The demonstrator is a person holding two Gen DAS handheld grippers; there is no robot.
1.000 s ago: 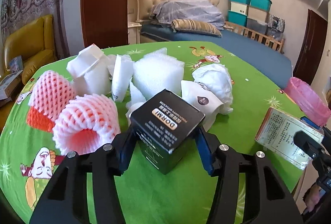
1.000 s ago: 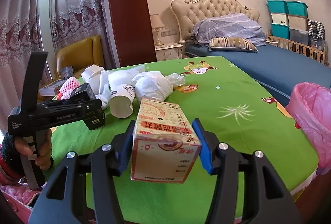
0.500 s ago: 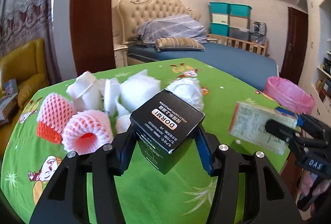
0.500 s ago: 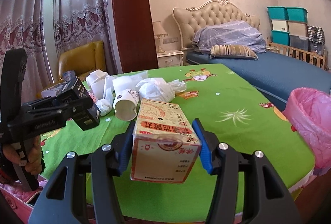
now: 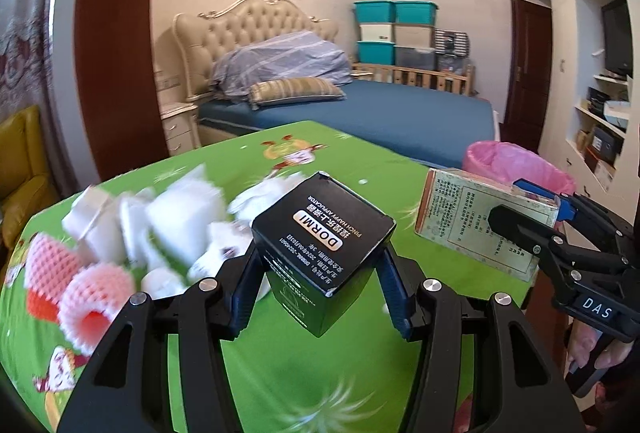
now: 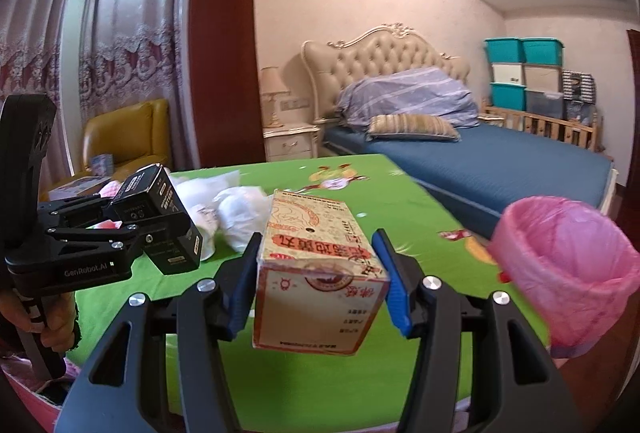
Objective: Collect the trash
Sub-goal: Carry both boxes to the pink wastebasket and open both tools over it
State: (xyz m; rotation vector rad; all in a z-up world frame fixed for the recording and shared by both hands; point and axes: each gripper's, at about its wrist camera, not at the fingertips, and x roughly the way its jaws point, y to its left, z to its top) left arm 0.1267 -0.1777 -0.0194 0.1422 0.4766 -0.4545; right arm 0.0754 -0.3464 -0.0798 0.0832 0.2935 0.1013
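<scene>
The black box (image 5: 320,253) is clamped in the left gripper (image 5: 318,297), the tan box (image 6: 316,269) in the right gripper (image 6: 316,281), both above the table (image 6: 400,201). The pink bin (image 6: 568,265) is seen at 3 o'clock; the boxes could collide over its mouth and be dropped outside.

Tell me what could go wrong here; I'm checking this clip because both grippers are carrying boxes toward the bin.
The black box sits tilted in the left gripper, gripped near a corner, so it might twist free. The tan box juts past the right gripper and could clip the pink bin. Both arms converge, so they may bump.
</scene>
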